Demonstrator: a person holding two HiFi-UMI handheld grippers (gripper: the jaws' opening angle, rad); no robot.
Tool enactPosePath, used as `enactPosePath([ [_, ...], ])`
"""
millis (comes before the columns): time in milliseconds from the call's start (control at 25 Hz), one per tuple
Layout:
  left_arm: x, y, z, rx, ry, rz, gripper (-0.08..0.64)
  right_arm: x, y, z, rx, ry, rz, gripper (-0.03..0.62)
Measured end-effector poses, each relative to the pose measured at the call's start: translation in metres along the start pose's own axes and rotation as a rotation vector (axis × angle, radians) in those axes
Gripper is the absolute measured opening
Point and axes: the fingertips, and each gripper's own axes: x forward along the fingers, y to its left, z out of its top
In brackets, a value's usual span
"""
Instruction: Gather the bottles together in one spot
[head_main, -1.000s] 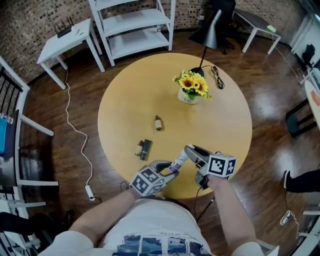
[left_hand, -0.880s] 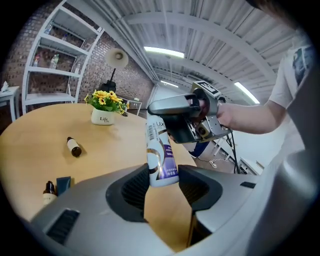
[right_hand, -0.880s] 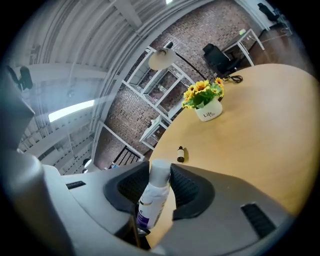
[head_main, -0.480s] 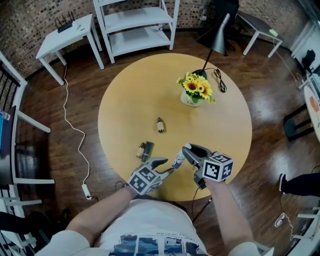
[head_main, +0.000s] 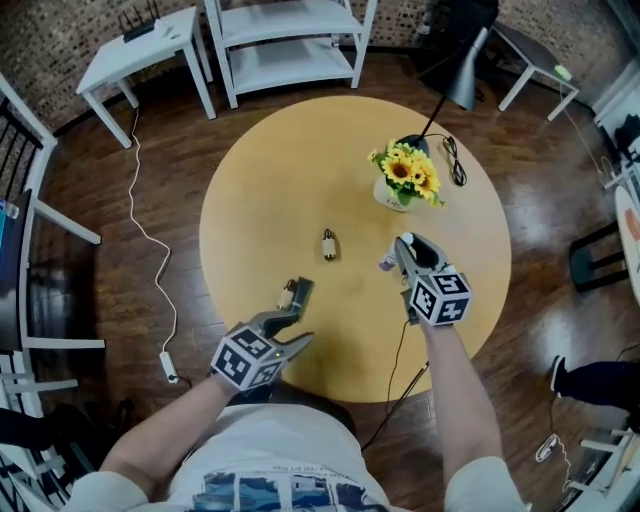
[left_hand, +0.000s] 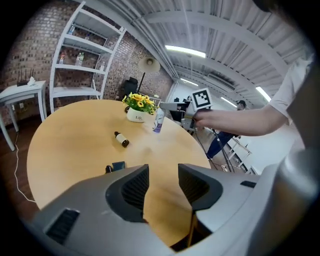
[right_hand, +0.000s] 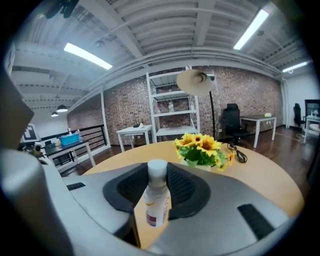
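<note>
My right claw (right_hand: 157, 181) has just been closing and grips the white bottle (right_hand: 156, 206) upright. My left claw (left_hand: 161, 187) stands half-open, empty. Ahead of it on the table (head_main: 260, 200), the brown bottle (left_hand: 121, 139) and another small bottle (left_hand: 107, 169) lie ungathered.

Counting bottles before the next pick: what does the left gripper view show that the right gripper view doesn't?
Only the left gripper view: a brown bottle lying on the table, a small bottle beside a dark box nearer the edge, and the left gripper with open, empty jaws. Only the right gripper view: close up, the right gripper with jaws just closed, pressing on the white bottle, and a blue bin in the background. Both: that white bottle, the sunflowers and the white shelf.
</note>
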Motion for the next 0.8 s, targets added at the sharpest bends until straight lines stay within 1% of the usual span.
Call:
enactPosePath([
  [160, -0.02, 0.0, -0.01, -0.022, 0.024, 0.008, 0.189, 0.031, -0.027, 0.007, -0.025, -0.037, -0.047, 0.126],
  [240, -0.028, 0.002, -0.01, -0.023, 0.03, 0.017, 0.189, 0.046, -0.038, 0.011, -0.014, -0.062, -0.068, 0.126],
  [360, -0.039, 0.007, -0.011, -0.038, 0.033, 0.034, 0.189, 0.061, -0.054, 0.008, 0.01, -0.083, -0.118, 0.126],
  [480, -0.044, 0.011, -0.013, -0.042, 0.039, 0.044, 0.189, 0.073, -0.067, 0.002, -0.017, -0.082, -0.165, 0.126],
  [680, -0.052, 0.024, -0.017, -0.061, 0.051, 0.067, 0.189, 0.091, -0.071, -0.004, -0.009, -0.105, -0.18, 0.127],
  [800, -0.048, 0.022, -0.013, -0.063, 0.055, 0.052, 0.189, 0.091, -0.081, -0.007, -0.012, -0.117, -0.203, 0.127],
])
